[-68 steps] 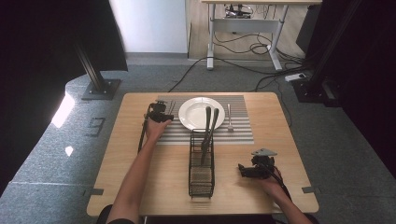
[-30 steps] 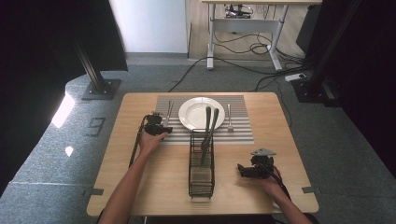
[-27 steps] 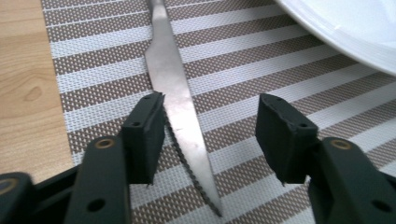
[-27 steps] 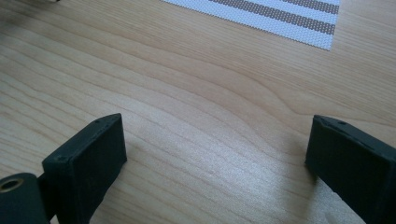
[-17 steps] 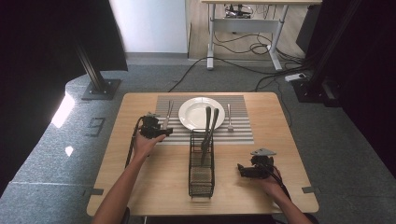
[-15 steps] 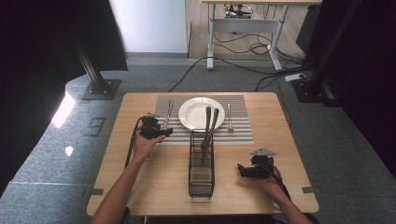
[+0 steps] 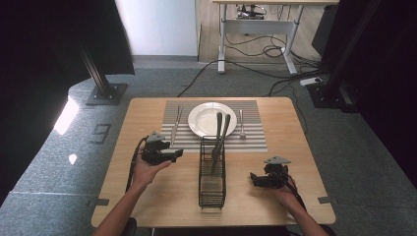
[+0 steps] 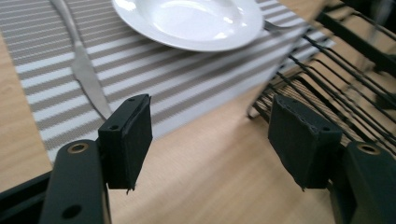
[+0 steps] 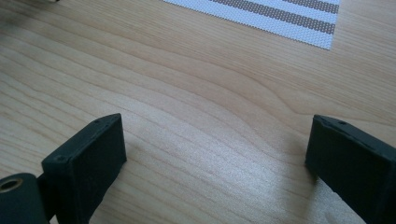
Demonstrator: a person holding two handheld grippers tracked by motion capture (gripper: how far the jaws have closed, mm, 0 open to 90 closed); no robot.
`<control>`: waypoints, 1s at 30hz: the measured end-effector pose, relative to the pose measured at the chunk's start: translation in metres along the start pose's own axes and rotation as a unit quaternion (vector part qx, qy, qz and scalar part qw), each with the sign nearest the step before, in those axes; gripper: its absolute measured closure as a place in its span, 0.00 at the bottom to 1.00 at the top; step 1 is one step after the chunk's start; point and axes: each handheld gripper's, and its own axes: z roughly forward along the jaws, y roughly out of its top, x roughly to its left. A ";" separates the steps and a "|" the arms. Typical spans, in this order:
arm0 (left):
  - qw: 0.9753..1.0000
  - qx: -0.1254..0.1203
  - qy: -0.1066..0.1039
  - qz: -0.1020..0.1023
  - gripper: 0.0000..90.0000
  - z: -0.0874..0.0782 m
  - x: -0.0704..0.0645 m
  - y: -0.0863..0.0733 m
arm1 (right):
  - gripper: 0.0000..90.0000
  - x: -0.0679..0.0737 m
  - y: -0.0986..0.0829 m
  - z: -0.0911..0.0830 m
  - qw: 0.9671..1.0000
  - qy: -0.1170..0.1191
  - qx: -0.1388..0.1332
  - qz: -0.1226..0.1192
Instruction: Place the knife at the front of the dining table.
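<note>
The left gripper (image 8: 210, 140) is spread wide and empty. The knife (image 8: 81, 65), slim, plain silver, lies flat on the striped mat (image 8: 187, 79) just beyond its left finger (image 8: 128, 135). The right gripper (image 9: 215, 158) gapes wide over bare table (image 9: 187, 93), holding nothing.

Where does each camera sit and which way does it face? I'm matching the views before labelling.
High view: above the person's side, looking forward and down on the table; both forearms and each hand-held gripper show.
Left gripper view: rides the left hand-held gripper, facing plate, knife and wire basket.
Right gripper view: rides the right hand-held gripper, facing bare tabletop.
All share the striped placemat.
</note>
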 end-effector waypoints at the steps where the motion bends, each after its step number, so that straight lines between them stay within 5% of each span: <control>1: 1.000 0.000 0.000 0.000 0.34 0.000 0.000 0.000 | 0.05 0.000 0.000 0.000 1.000 0.000 0.000 0.000; 14: 0.999 0.008 -0.014 0.035 0.33 -0.026 -0.034 -0.040 | 0.06 0.000 0.000 0.000 1.000 0.000 0.000 -0.001; 30: 0.999 0.023 -0.005 0.040 0.32 -0.019 -0.031 -0.048 | 0.06 0.000 0.000 0.000 1.000 0.001 0.000 -0.001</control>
